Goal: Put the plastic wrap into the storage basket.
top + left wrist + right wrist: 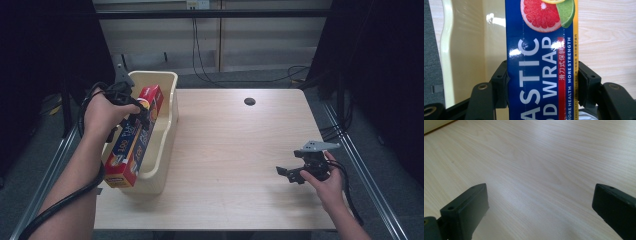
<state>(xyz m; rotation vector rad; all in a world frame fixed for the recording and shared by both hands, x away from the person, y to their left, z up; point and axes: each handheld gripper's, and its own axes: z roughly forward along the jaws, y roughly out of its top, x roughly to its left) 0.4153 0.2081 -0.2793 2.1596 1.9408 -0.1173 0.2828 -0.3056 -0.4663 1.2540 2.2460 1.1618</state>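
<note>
Deep blue plastic-wrap carton (541, 62) with white lettering, a red stripe, a yellow edge band, pink grapefruit and green lime slices printed on top; red end panels. Cream plastic tub (167, 130). Pale wood-grain table (240, 150). Black-jawed right gripper (290, 173).

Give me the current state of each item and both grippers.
Plastic wrap box: gripped, tilted, its near end sticking out over the bin's rim.
Cream bin: upright on the table, open-topped.
Left gripper: shut on the box's sides.
Right gripper: open, holding nothing, above the table.
</note>
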